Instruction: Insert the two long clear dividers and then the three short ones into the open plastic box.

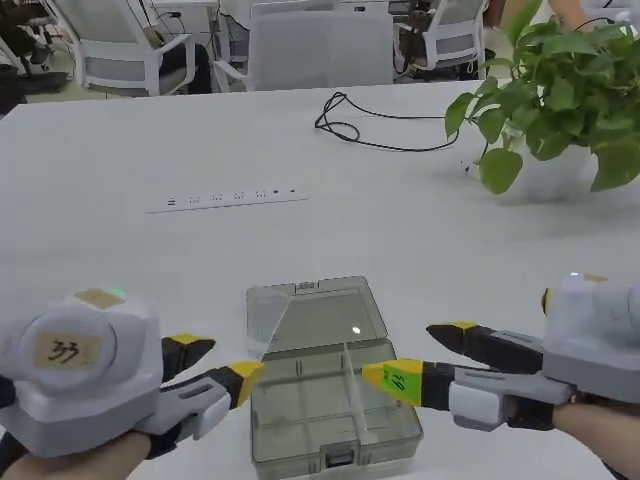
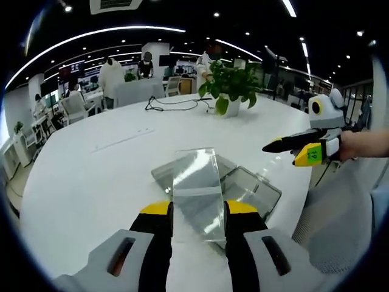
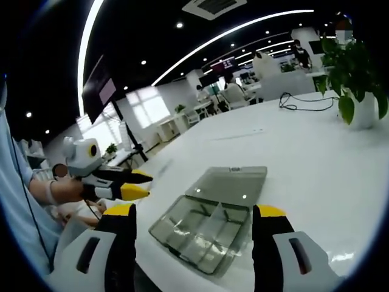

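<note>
The open plastic box (image 1: 330, 420) lies at the table's near edge with its lid (image 1: 330, 315) folded back flat. One clear divider (image 1: 356, 392) stands inside the base, running front to back. My left gripper (image 1: 225, 360) is just left of the box, shut on another clear divider (image 1: 266, 320) that stands upright over the lid's left edge. That divider (image 2: 197, 188) sits between the yellow fingertips (image 2: 157, 210) in the left gripper view. My right gripper (image 1: 412, 353) hovers open at the box's right side, holding nothing. The box (image 3: 200, 234) lies ahead of its spread jaws.
A white power strip (image 1: 228, 198) lies mid-table, with a black cable (image 1: 370, 125) behind it. A potted plant (image 1: 560, 90) stands at the far right. Office chairs (image 1: 130, 50) line the table's far side. The near table edge runs just under the box.
</note>
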Action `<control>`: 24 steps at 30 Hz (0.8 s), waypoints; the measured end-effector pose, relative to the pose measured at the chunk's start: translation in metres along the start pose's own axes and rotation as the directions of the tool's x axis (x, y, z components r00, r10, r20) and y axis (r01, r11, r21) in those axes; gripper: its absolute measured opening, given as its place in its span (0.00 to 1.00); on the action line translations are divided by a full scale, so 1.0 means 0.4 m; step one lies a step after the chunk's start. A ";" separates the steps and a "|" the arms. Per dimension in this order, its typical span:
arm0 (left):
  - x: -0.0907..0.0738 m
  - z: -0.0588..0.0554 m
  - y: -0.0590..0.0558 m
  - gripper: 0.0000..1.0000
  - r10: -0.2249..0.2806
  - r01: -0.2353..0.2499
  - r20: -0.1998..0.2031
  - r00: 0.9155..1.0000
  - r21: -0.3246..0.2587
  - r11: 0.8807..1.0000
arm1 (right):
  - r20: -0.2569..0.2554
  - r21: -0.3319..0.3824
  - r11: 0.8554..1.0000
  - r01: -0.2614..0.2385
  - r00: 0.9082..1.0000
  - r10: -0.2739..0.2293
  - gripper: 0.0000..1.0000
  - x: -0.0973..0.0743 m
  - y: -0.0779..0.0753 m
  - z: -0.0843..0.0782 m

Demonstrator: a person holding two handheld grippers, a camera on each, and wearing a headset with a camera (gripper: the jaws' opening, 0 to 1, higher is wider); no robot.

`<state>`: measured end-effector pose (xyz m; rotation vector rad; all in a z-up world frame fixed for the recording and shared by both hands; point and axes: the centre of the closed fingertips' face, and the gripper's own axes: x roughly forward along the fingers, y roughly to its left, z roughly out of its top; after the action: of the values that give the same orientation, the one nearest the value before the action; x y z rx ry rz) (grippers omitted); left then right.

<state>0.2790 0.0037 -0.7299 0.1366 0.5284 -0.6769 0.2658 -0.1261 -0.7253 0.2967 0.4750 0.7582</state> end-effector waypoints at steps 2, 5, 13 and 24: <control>0.006 0.011 -0.018 0.31 -0.022 0.022 0.021 1.000 0.003 1.000 | 0.004 0.010 1.000 -0.002 1.000 0.002 0.79 0.007 0.003 0.002; 0.015 0.022 -0.038 0.31 -0.033 0.033 0.034 0.999 0.013 0.999 | 0.001 0.019 1.000 -0.011 1.000 0.011 0.78 0.018 0.012 0.001; 0.039 0.052 -0.079 0.31 -0.051 0.049 0.068 0.996 0.032 0.998 | 0.031 0.119 0.993 -0.024 0.999 0.020 0.70 0.040 0.020 0.006; 0.042 0.066 -0.126 0.31 -0.080 0.071 0.093 0.992 0.099 0.993 | 0.097 0.279 0.957 -0.082 0.994 0.056 0.47 0.062 0.050 0.035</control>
<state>0.2694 -0.0526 -0.7133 0.1737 0.4100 -0.7791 0.2768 -0.0956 -0.7124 0.6145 0.4913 0.7417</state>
